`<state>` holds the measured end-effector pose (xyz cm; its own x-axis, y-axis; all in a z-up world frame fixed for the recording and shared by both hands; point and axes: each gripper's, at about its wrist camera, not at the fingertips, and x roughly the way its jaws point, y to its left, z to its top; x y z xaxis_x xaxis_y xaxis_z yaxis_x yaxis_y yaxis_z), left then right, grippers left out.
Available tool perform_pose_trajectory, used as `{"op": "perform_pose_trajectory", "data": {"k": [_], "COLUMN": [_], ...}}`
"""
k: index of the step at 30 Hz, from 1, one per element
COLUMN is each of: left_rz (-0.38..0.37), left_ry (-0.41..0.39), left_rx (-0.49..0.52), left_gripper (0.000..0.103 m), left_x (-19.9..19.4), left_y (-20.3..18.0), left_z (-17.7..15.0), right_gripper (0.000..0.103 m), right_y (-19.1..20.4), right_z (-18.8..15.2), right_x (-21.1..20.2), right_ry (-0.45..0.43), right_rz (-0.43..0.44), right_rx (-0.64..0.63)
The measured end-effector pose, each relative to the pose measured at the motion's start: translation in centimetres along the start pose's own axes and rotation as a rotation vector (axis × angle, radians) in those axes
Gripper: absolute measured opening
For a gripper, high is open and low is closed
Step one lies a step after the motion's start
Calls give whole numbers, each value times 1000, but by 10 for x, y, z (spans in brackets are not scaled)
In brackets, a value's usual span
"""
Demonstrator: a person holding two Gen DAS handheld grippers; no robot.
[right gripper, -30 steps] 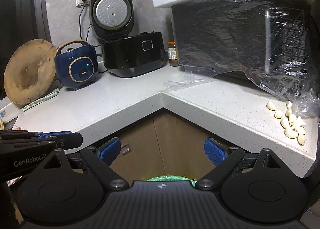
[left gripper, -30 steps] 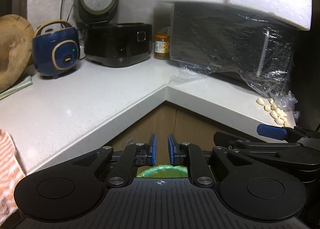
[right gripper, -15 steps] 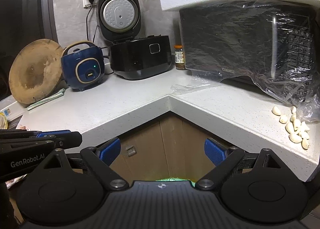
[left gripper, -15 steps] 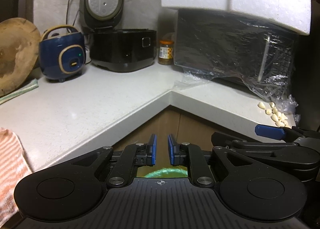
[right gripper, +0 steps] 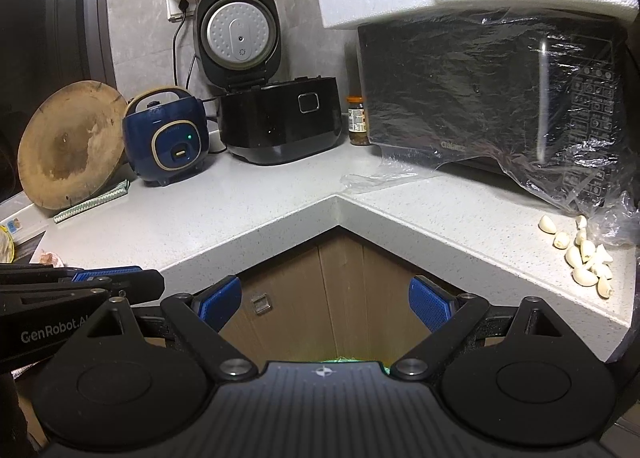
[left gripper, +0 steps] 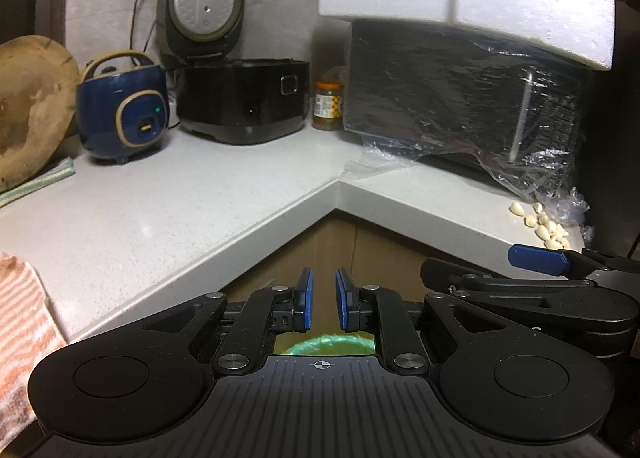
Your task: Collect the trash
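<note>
Loose clear plastic film [right gripper: 374,178] lay on the table [right gripper: 248,214] at frame centre, probably the trash: light, limp, slippery, best pinched at a raised fold; left gripper [left gripper: 324,300] jaws nearly together and empty, right gripper [right gripper: 324,302] jaws spread.

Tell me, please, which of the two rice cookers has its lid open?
The black rice cooker: its lid stands raised against the wall. The small blue cooker beside it is shut.
</note>
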<state>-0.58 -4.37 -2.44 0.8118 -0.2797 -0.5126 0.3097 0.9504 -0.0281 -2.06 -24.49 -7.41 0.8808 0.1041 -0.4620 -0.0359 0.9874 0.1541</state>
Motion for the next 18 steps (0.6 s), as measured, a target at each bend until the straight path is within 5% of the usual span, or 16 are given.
{"op": "perform_pose_trajectory", "data": {"k": [18], "left_rz": [-9], "left_ry": [-5], "left_rx": [-13], "left_gripper": [16], "left_x": [-4], "left_y": [6], "left_z": [-2], "right_gripper": [91], "right_y": [7], "right_z": [0], "right_x": [-3], "right_ry": [-8], "right_rz": [4], "right_rx": [-15]}}
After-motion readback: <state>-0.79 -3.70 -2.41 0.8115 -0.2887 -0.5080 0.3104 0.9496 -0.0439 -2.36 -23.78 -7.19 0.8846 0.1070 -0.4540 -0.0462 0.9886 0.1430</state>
